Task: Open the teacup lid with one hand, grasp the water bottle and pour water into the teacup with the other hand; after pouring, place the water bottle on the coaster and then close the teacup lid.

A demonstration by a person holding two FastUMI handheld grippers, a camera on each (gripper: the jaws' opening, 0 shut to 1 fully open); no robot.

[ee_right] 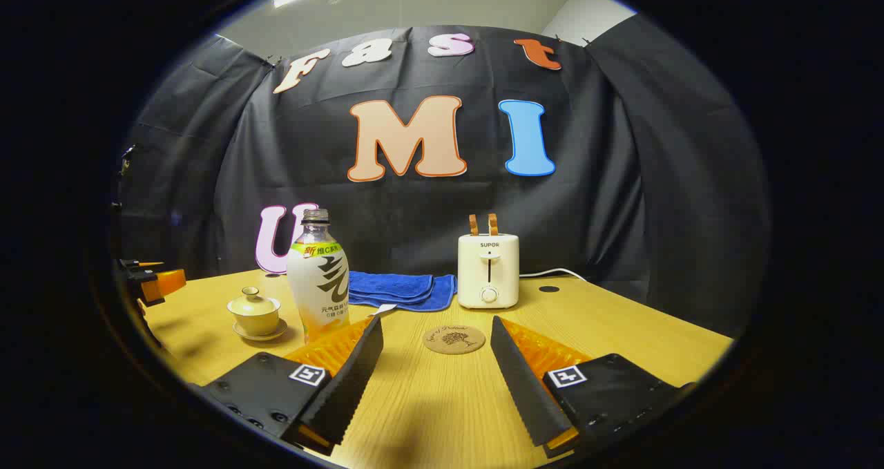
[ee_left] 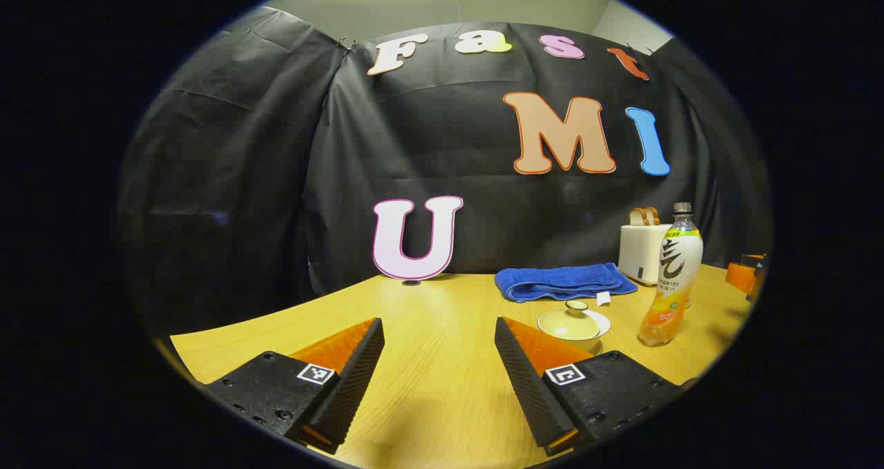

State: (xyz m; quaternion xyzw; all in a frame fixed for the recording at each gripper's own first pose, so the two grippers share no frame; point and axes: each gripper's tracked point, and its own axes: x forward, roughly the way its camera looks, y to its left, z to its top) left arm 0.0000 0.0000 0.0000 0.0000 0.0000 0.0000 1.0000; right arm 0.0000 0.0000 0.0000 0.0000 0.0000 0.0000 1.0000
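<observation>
One small pale yellow-green ceramic teacup [ee_right: 255,313] stood on its matching saucer [ee_right: 260,333] toward the left edge of the tabletop in the right gripper view, its domed lid [ee_left: 570,322] with a round knob seated on it, so whatever was inside could not be seen. Just beside the cup stood one tall clear plastic water bottle [ee_right: 317,275] with a white, green and orange label, upright and uncapped at the neck, an orange-tinted liquid showing in its lower part. One round brown cork coaster [ee_right: 454,339] with a dark printed motif lay bare on the light wooden tabletop [ee_right: 442,400], nearer the front edge than the bottle and apart from it. Behind these, near the back edge, lay one folded blue towel [ee_right: 400,290], and beside it stood one cream-white toaster [ee_right: 488,271] with two brown slices of bread [ee_right: 483,224] standing up out of its slots and a white cord trailing off toward the right. The left gripper [ee_left: 439,355] hovered low over the tabletop with its two fingers spread wide, nothing between them; the teacup lay just beyond its right-hand finger in the left gripper view. The right gripper [ee_right: 436,351] likewise hung with fingers parted and nothing held, the coaster lying beyond the gap.
</observation>
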